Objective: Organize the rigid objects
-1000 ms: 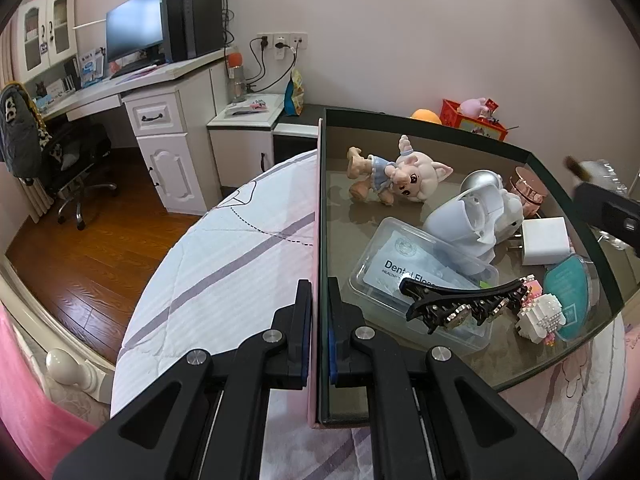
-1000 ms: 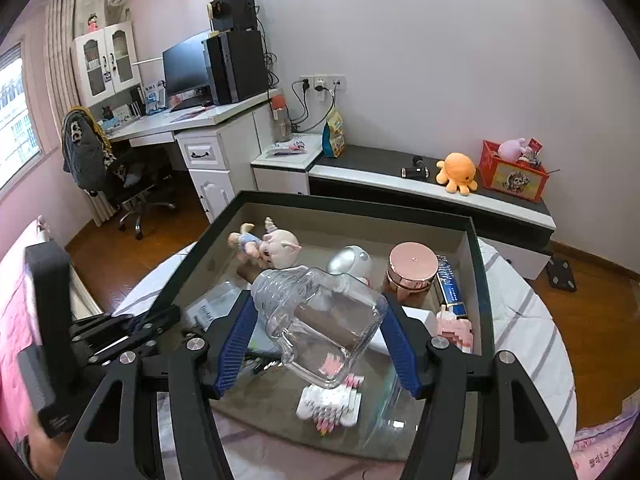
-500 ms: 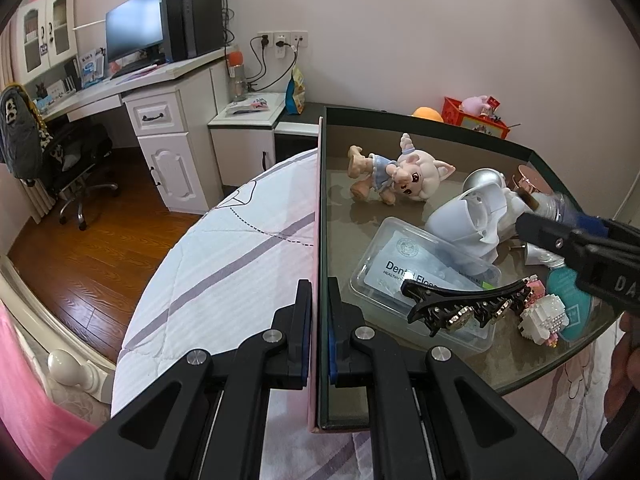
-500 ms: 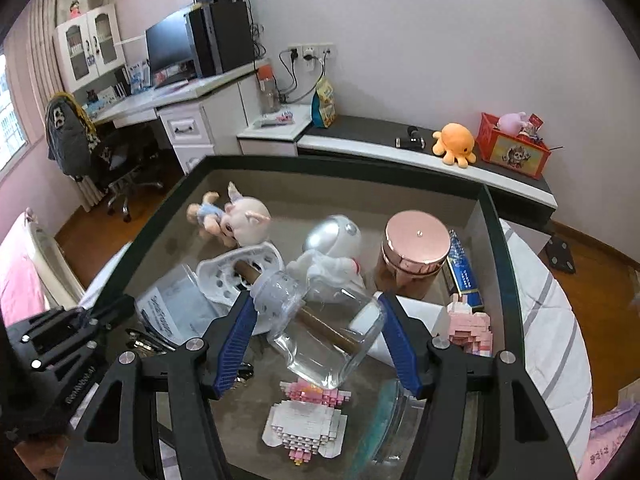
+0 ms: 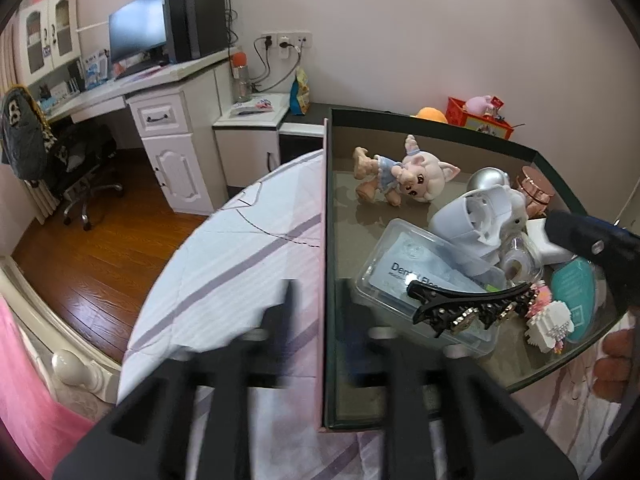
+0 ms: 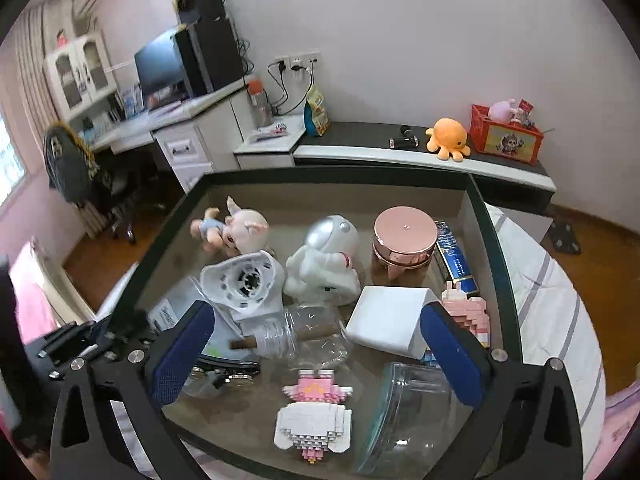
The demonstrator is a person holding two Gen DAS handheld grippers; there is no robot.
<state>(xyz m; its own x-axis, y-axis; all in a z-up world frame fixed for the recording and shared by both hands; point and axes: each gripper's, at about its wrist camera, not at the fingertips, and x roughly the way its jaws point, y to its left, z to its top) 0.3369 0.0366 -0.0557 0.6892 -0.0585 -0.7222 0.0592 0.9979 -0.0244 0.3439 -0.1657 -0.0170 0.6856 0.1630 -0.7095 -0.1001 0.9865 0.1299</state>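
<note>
In the left wrist view, the left gripper [image 5: 314,312], blurred, had its fingers apart astride the left wall of the storage box [image 5: 325,216]; a black hair clip [image 5: 472,306] lay on a dental floss case [image 5: 404,268].

In the right wrist view, the right gripper [image 6: 316,356] hovered spread wide and empty above the clear glass bottle [image 6: 298,332], which lay on its side inside the box between a white fan [image 6: 244,284] and a white charger [image 6: 390,320].

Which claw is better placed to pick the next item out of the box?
Right. The right claw hangs open directly over the clear glass bottle inside the dark-rimmed box; the left claw straddles the box's near wall.
</note>
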